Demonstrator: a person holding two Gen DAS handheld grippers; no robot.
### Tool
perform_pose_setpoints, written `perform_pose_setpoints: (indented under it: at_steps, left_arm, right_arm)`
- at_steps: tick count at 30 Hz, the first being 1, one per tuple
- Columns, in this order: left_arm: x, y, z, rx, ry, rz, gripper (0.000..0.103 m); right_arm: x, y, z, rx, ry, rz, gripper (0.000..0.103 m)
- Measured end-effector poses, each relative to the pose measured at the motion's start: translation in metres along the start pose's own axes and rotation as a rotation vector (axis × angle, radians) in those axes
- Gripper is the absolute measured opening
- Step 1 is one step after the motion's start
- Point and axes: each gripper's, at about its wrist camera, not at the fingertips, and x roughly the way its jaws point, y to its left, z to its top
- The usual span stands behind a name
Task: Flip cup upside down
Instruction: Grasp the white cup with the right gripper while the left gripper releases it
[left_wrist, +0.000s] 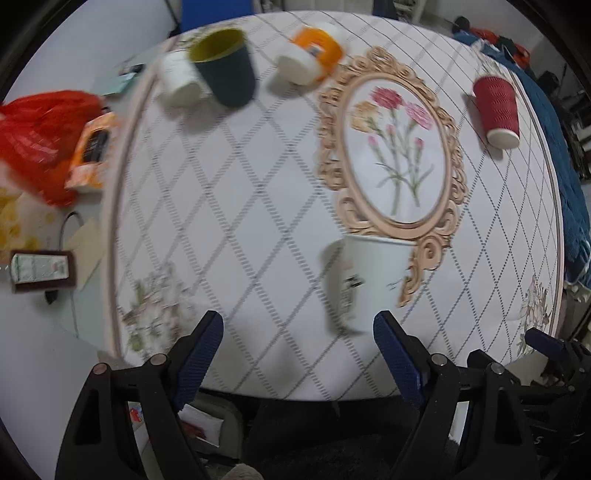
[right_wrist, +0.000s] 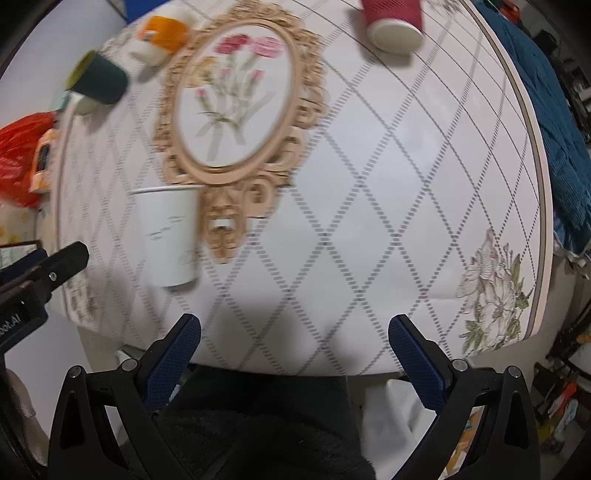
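On the round table (left_wrist: 258, 229), with its diamond-lined cloth and a flower picture in an ornate oval frame (left_wrist: 395, 147), we count five cups. The white paper cup (left_wrist: 373, 280) stands upright near the table's near edge, rim up, just in front of the frame's lower scroll. It appears just beyond our left gripper (left_wrist: 299, 328), closest to the right finger — we cannot tell whether that finger touches it. That gripper's fingers are spread wide with nothing between them. Our right gripper (right_wrist: 295, 330) is likewise wide open and holds nothing; from it the white cup (right_wrist: 170, 236) sits well off to the left.

Far left: a dark cup (left_wrist: 225, 66) with a yellow inside, a white cup (left_wrist: 181, 79) beside it, and an orange cup (left_wrist: 310, 55). Far right: a red ribbed cup (left_wrist: 496, 107) — the white end towards us.
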Motion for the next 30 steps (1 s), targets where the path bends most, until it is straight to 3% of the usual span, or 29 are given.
perform_pose_setpoints:
  at_steps: [10,19,21,22,23,26,30]
  left_arm:
    - [-0.005,0.07,-0.017,-0.071,-0.049,-0.001,0.083]
    - [-0.006,0.104,-0.024,-0.211,-0.084,-0.023,0.083]
    - [-0.006,0.109,-0.024,-0.249,-0.099,0.006,0.087]
    - [-0.007,0.111,-0.024,-0.269,-0.111,0.021,0.1]
    - [-0.008,0.113,-0.024,-0.286,-0.127,0.034,0.103]
    - [-0.004,0.118,-0.026,-0.341,-0.142,0.06,0.103]
    - [0.01,0.122,-0.032,-0.426,-0.111,0.087,0.103]
  right_arm:
    - [-0.025,0.078,-0.008,-0.06,-0.064,0.032,0.103]
    - [-0.034,0.128,0.002,-0.303,-0.062,-0.068,0.103]
    - [-0.039,0.141,0.007,-0.438,-0.072,-0.125,0.103]
    - [-0.042,0.148,0.007,-0.512,-0.085,-0.164,0.103]
    - [-0.044,0.157,0.008,-0.62,-0.109,-0.222,0.103]
    - [-0.048,0.185,-0.005,-1.06,-0.22,-0.41,0.103]
    - [-0.032,0.197,-0.031,-1.636,-0.279,-0.625,0.103]
